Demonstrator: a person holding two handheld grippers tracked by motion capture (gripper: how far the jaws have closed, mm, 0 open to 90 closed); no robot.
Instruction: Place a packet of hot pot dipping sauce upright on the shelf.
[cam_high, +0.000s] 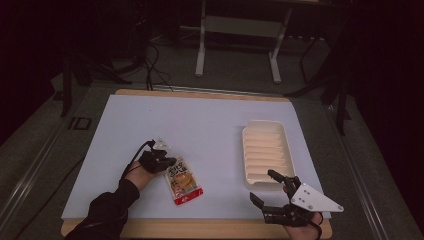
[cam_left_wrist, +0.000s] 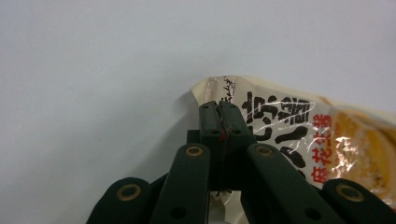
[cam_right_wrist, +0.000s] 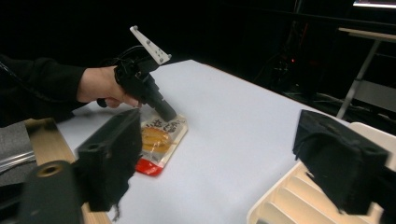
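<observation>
A flat snack packet (cam_high: 183, 184) with orange contents, a red bottom strip and black print lies on the white table top (cam_high: 200, 120), left of centre near the front. My left gripper (cam_high: 172, 162) is at its upper left corner. In the left gripper view the jaws are pressed together on the packet's (cam_left_wrist: 299, 135) thin sealed edge, so the left gripper (cam_left_wrist: 219, 112) is shut on it. My right gripper (cam_high: 262, 185) stands open at the front right, just before the near end of a cream ribbed tray (cam_high: 265, 150), with nothing between its jaws.
The right gripper view shows the left gripper (cam_right_wrist: 170, 115) pointing down onto the packet (cam_right_wrist: 159, 140), and the tray (cam_right_wrist: 299, 196) at lower right. The table's wooden front edge (cam_high: 200, 229) runs just below both hands. A desk frame (cam_high: 240, 30) stands behind the table.
</observation>
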